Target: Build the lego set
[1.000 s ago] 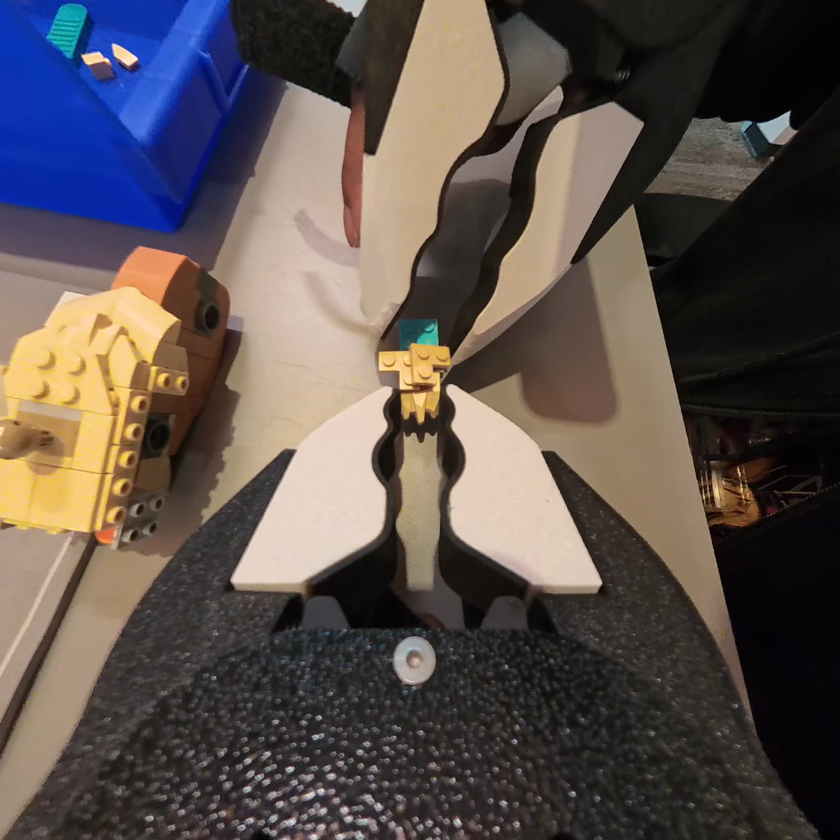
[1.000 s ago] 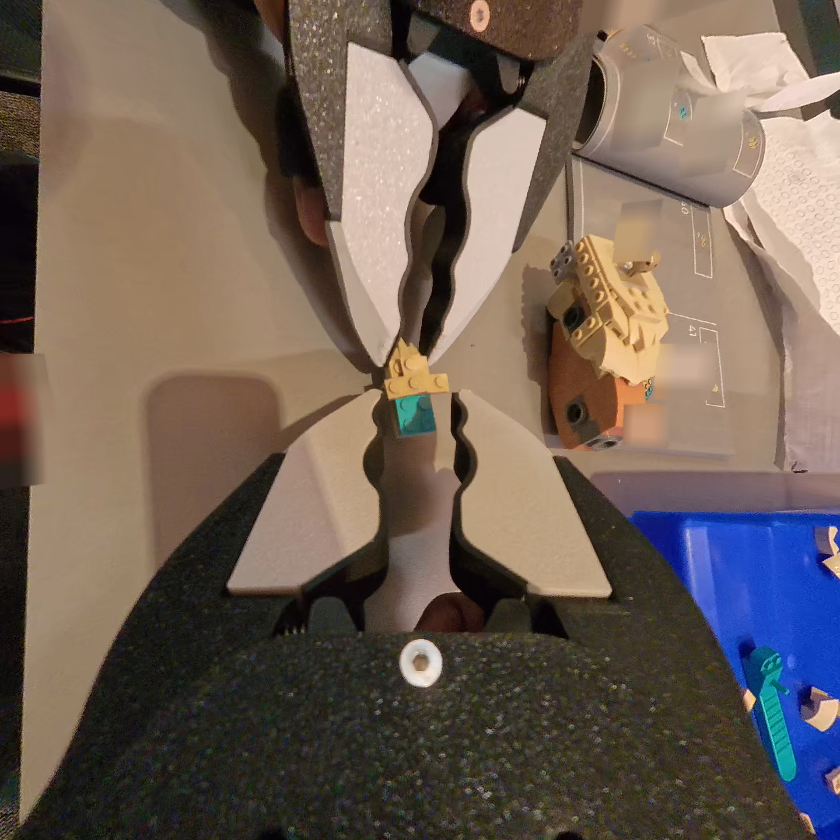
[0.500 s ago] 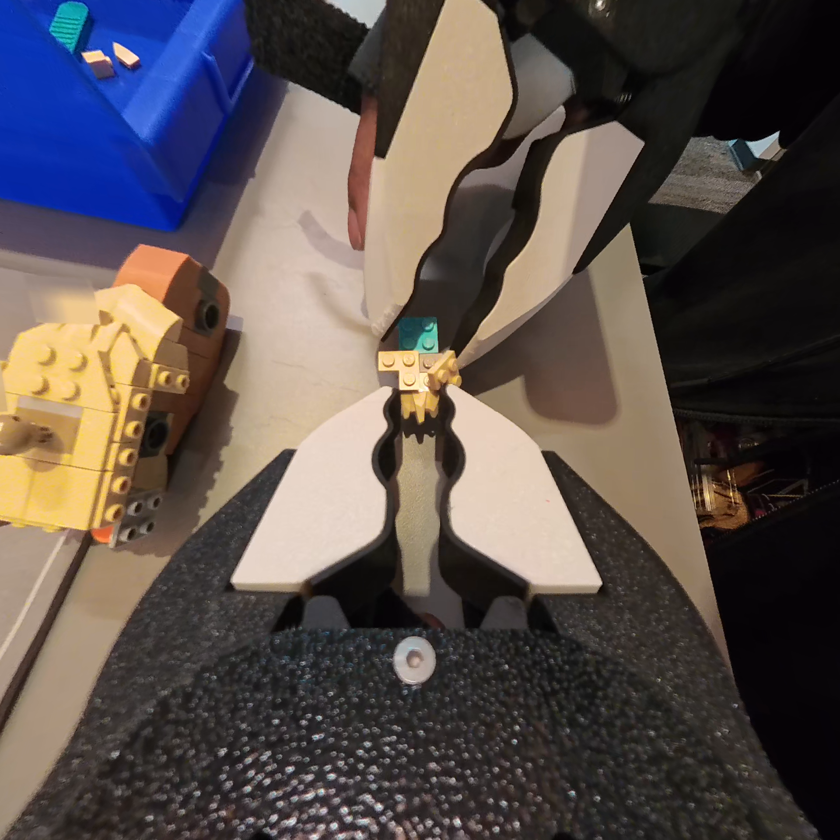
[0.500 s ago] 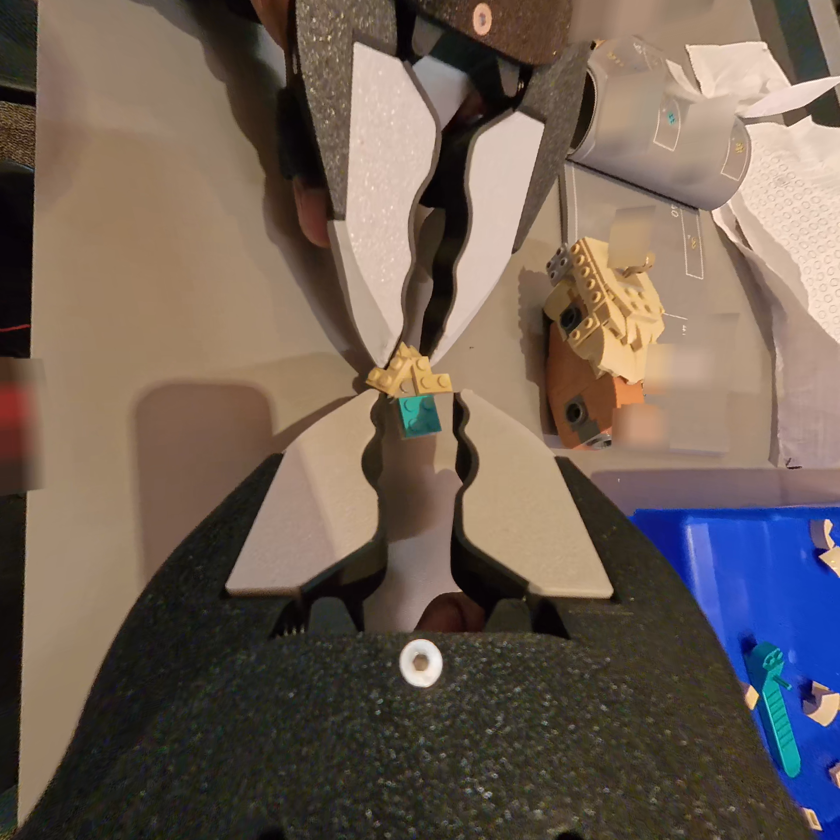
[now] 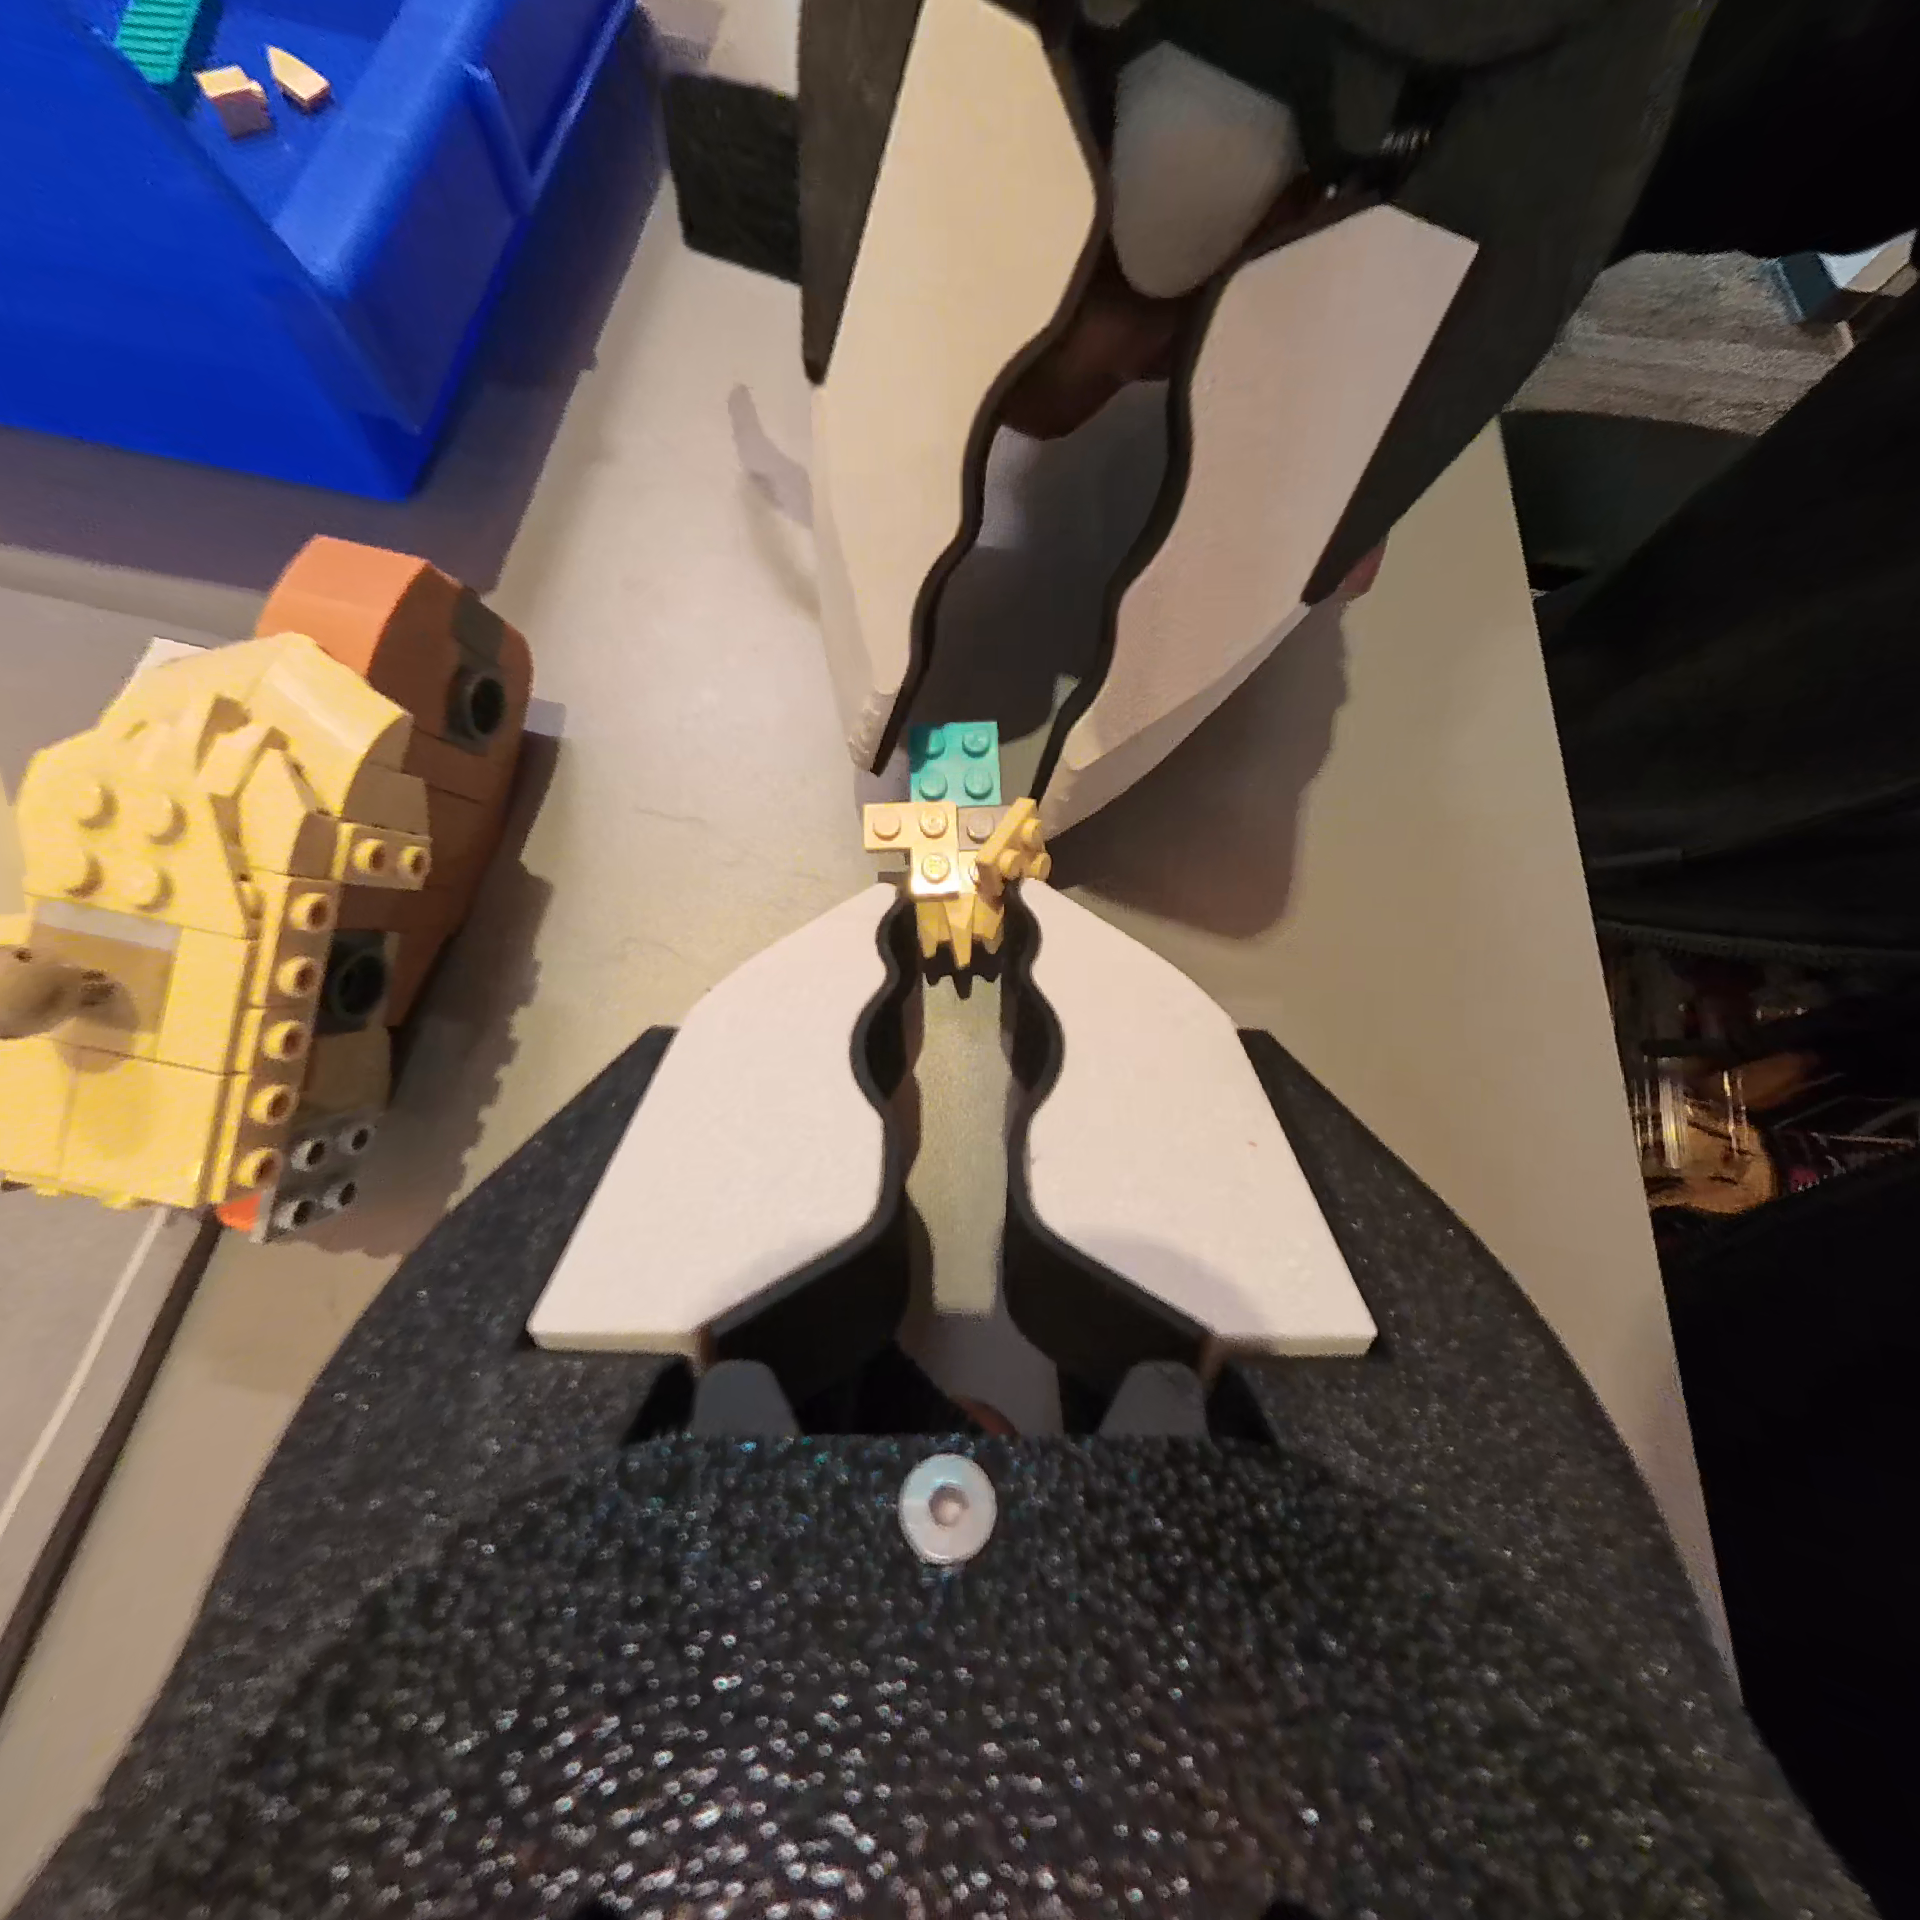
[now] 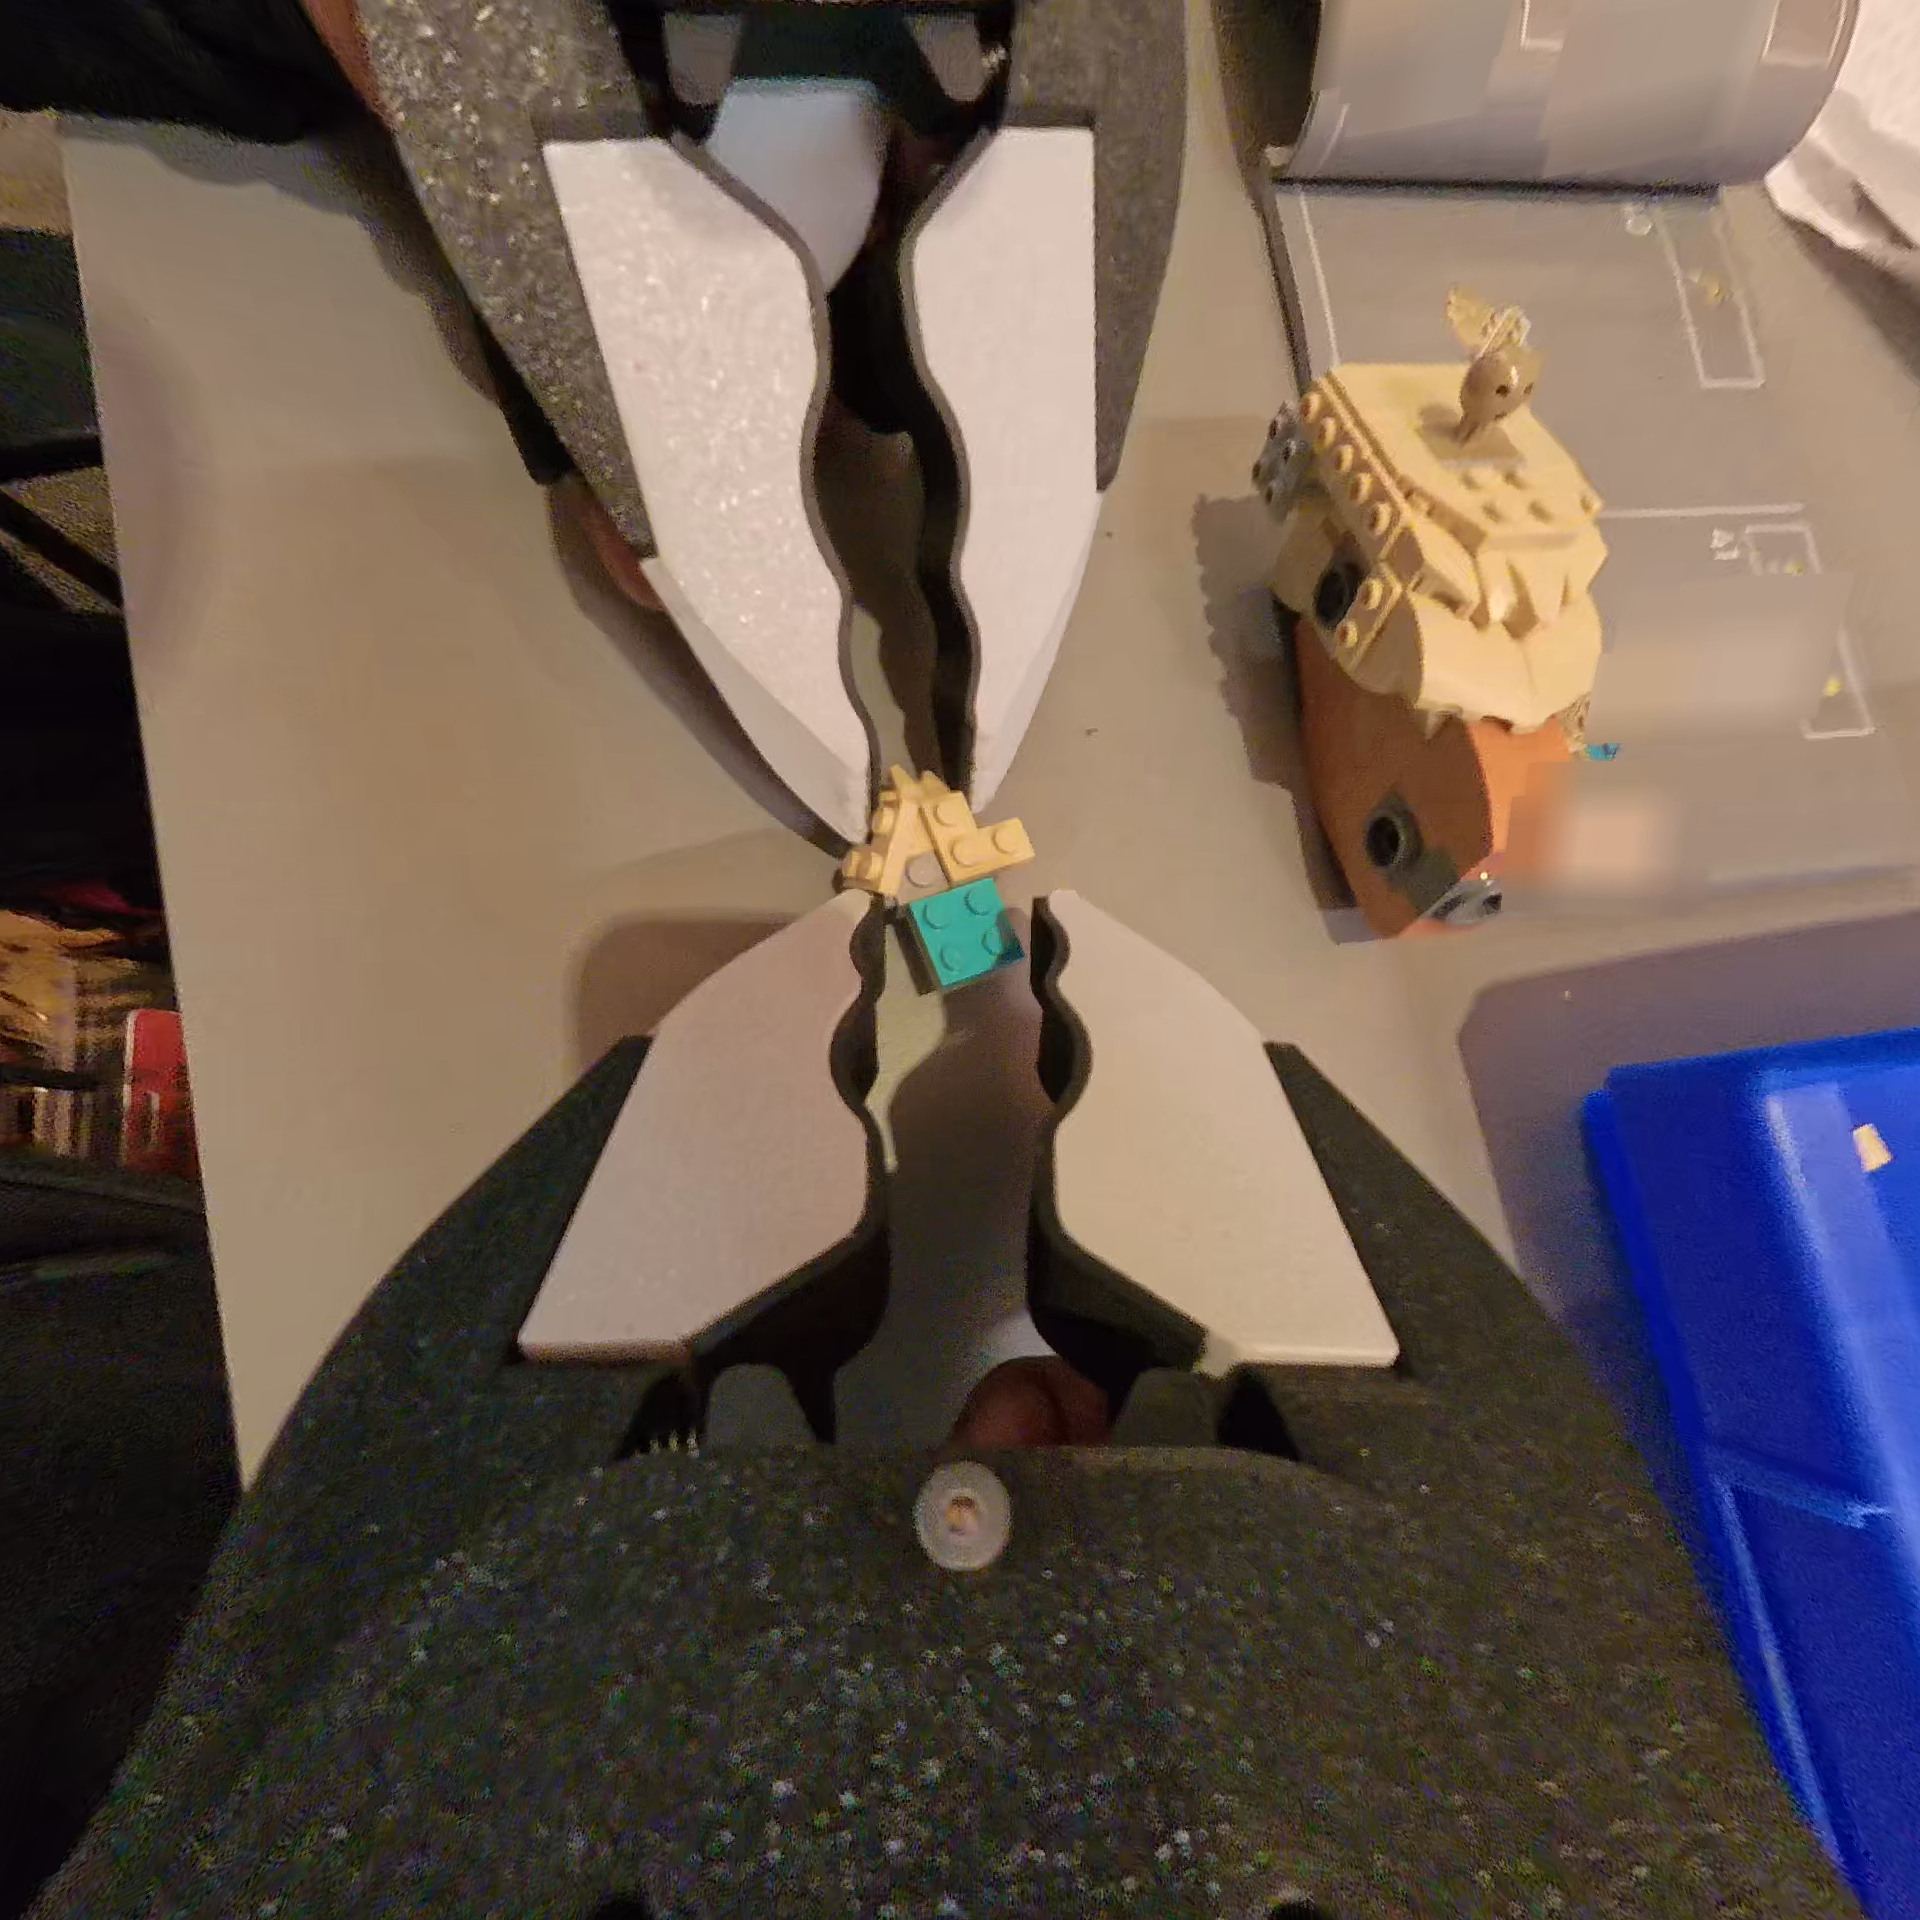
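A: The left tongs (image 5: 961, 914) are seen pinched together on the tan end of a small sub-build (image 5: 951, 847), which is held clear above the bench (image 5: 665, 665).

B: And the right tongs (image 6: 951, 914)?

A: They are parted; the teal plate (image 6: 961, 933) at the sub-build's other end sits in the gap, and the left finger (image 6: 769, 1049) looks to be touching it. Whether the other finger touches it cannot be told.

B: Why is it held from both ends?

A: It is judged that one end is steadied so a loose, tilted tan wedge (image 5: 1010, 844) can be seated or the grip handed over.

B: What else is placed nearby?

A: The main tan-and-brown model (image 6: 1439, 644) is laid on its side on a grey mat (image 6: 1704, 416), well apart, kept free of the pinch. A blue bin (image 6: 1766, 1351) with spare parts is set beyond it, and a grey can (image 6: 1558, 94) lies at the far edge.
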The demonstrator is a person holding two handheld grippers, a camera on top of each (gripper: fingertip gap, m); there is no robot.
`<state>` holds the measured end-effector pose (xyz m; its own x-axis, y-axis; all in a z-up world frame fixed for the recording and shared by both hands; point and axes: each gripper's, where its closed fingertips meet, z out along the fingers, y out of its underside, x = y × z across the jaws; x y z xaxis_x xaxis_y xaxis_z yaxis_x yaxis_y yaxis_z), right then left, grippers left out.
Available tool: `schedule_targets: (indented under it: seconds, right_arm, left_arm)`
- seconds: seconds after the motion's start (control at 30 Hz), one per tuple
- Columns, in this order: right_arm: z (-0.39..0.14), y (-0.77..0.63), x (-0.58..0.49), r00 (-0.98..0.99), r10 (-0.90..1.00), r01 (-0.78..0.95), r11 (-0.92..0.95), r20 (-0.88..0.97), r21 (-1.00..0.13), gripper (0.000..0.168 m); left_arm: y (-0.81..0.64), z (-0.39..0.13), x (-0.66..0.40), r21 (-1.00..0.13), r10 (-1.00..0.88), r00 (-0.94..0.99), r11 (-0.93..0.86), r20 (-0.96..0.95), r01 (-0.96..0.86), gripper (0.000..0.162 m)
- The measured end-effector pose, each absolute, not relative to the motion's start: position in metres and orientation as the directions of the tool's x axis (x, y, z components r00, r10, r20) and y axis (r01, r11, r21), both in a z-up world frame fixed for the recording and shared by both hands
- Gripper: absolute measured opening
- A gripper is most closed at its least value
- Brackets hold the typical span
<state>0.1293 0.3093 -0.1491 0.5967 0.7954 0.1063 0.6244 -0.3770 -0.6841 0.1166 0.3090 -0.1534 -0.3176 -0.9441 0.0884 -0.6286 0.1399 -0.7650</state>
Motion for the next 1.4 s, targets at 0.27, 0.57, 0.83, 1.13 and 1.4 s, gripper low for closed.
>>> schedule_targets:
  seconds: [0.27, 0.57, 0.83, 1.13, 1.4]
  right_arm:
    - [-0.153, 0.309, 0.131, 0.666, 0.745, 0.529, -0.511, -0.042, -0.678, 0.027]
    - [-0.145, 0.320, 0.144, 0.761, 0.634, 0.399, -0.624, -0.137, -0.672, 0.019]
    - [-0.140, 0.319, 0.150, 0.734, 0.678, 0.503, -0.492, 0.051, -0.711, 0.025]
    - [-0.130, 0.309, 0.127, 0.663, 0.623, 0.630, -0.164, 0.415, -0.759, 0.028]
    - [-0.133, 0.321, 0.127, 0.637, 0.521, 0.709, -0.106, 0.568, -0.698, 0.033]
  left_arm:
    - [0.311, -0.156, 0.117, -0.756, -0.950, -0.304, 0.144, 0.076, -0.638, 0.015]
    - [0.312, -0.159, 0.118, -0.743, -0.955, -0.285, 0.134, 0.080, -0.656, 0.015]
    - [0.315, -0.157, 0.118, -0.746, -0.959, -0.257, 0.082, 0.122, -0.661, 0.015]
    - [0.327, -0.149, 0.121, -0.771, -0.964, -0.177, -0.041, 0.198, -0.635, 0.015]
    - [0.333, -0.150, 0.123, -0.762, -0.968, -0.125, -0.088, 0.217, -0.641, 0.015]
